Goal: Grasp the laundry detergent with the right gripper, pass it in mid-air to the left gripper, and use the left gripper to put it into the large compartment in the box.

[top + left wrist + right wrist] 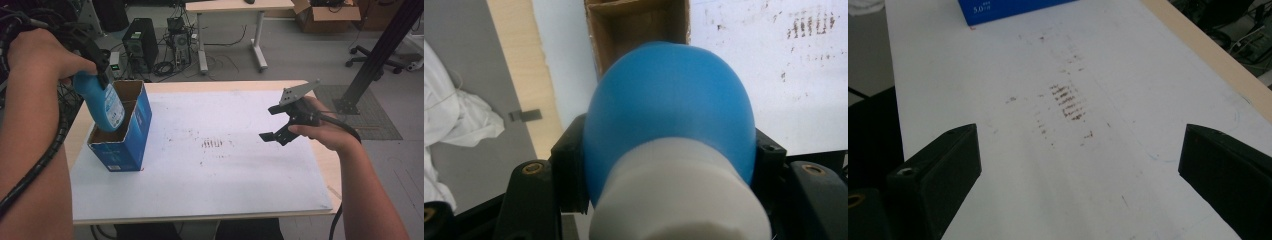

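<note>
The bottle is bright blue plastic with a pale label on its side and a wide white cap at the top. It hangs tilted, long axis running from the cap at upper left down to its base at lower right in the high view, with the lower end dipping into the open top of the blue carton. In the left gripper view the rounded blue shoulder bulges over the carton's brown cardboard inside. The carton stands at the left end of the white tabletop, open side up.

The left hand-held gripper is clamped on the bottle near its neck, a black jaw pressing on each side. The left forearm comes in from the lower left, the hand raised above the carton and the hand-held gripper pointing downward.

The right hand-held gripper hovers above the right part of the tabletop, jaws spread wide apart with nothing between them, pointing left toward the stained middle of the surface.
</note>
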The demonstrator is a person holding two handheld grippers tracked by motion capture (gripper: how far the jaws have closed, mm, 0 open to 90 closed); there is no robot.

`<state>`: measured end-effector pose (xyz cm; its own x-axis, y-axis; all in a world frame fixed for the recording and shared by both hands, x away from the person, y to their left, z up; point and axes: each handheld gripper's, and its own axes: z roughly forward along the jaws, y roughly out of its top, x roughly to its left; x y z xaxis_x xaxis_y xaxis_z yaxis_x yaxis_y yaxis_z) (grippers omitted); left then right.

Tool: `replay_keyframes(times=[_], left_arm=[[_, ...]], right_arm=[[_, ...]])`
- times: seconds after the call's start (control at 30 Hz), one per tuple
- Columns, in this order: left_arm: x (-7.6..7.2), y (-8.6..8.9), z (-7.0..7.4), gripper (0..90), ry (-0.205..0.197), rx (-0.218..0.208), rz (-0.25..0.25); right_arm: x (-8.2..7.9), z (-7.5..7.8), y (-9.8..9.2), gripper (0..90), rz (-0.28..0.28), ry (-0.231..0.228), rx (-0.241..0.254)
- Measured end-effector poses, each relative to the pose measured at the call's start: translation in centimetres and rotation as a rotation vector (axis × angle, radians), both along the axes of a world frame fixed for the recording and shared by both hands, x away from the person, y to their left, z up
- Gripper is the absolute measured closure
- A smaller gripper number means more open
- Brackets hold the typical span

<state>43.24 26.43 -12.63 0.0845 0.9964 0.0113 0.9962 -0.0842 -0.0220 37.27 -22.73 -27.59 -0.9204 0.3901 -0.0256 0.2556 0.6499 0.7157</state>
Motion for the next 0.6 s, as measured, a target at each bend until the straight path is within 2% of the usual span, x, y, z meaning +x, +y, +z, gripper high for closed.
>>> replay_keyframes(times=[0.23, 0.37, 0.6], left_arm=[[0.3, 0.4, -0.9, 37.9, 0.01, 0.007, 0.019], [0.4, 0.6, -1.8, 37.9, 0.018, -0.001, 0.024], [0.5, 0.7, -3.2, 37.9, 0.021, 0.005, 0.023]], right_arm=[[0.3, 1.8, -0.1, 3.5, -0.005, 0.031, -0.088], [0.5, 2.6, -0.3, 3.5, -0.003, 0.038, -0.127], [0.9, 3.5, -0.1, 4.3, 0.003, 0.066, -0.197]])
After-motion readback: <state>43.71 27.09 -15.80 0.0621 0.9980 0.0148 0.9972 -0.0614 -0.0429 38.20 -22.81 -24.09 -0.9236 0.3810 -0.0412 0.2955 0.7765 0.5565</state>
